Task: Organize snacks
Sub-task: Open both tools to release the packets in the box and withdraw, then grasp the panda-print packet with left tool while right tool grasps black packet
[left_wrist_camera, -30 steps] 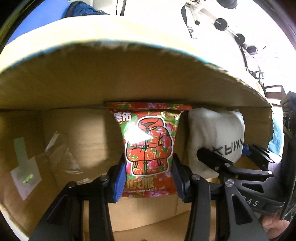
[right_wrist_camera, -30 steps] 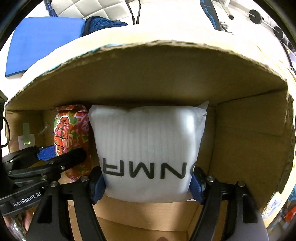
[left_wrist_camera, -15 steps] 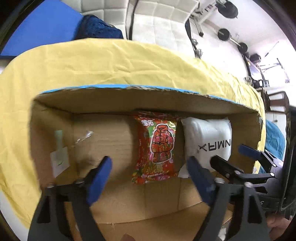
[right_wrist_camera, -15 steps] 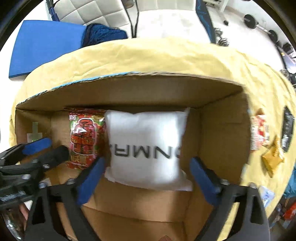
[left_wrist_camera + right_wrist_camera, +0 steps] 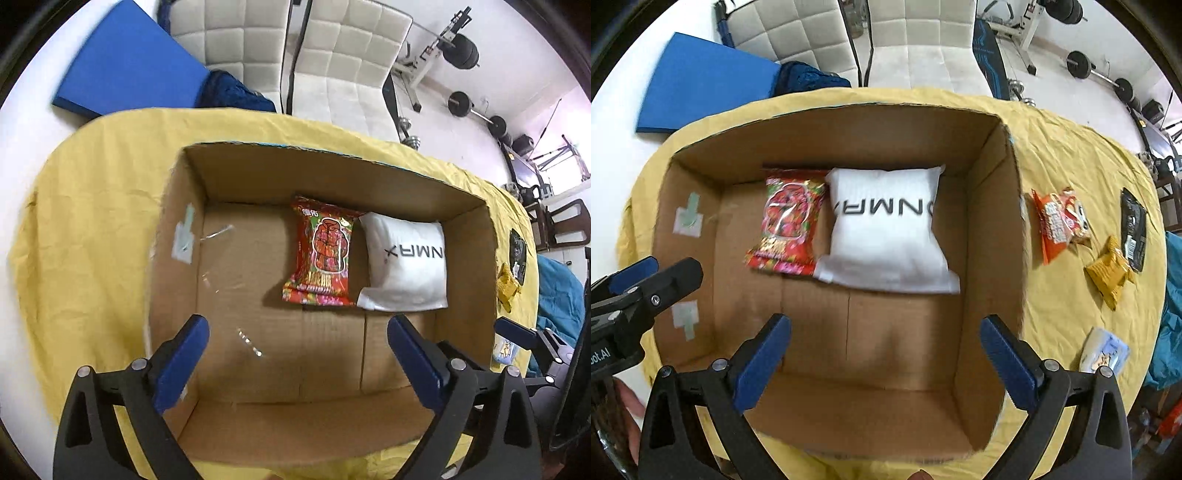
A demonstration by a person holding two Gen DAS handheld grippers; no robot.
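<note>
**Both jaws wide and empty above the box**

Left wrist view: the jaws of the left gripper (image 5: 295, 354) have just been opening and now stand wide apart with nothing between them, hanging over the open cardboard box (image 5: 177, 280). On the box floor, against the far wall, the red snack packet (image 5: 321, 254) lies flat with the white pouch (image 5: 404, 266) just beside it, toward the box's right wall. The box sits on the yellow-clothed table (image 5: 92, 240) and takes up most of its middle. At the right edge of the table a yellow packet (image 5: 508, 286) and a black one (image 5: 517, 254) are only partly seen.

Right wrist view: the right gripper (image 5: 884, 354) has likewise just spread its jaws and grips nothing. The same two packs rest side by side, edges touching or nearly so. Outside the box, toward the table's right edge, wait an orange snack bag (image 5: 1058, 223), the yellow packet, the black packet and a pale blue pack (image 5: 1104, 350).

The step in hand looks like clearing the box and going for the loose snacks. Doing it well means lifting clear of the box rim before swinging right, then setting each new pack beside those already in, not on top.

The white pouch's lettering is upside down and partly cut off. The pale blue pack is blurred. The table's near edge is hidden by the grippers.
</note>
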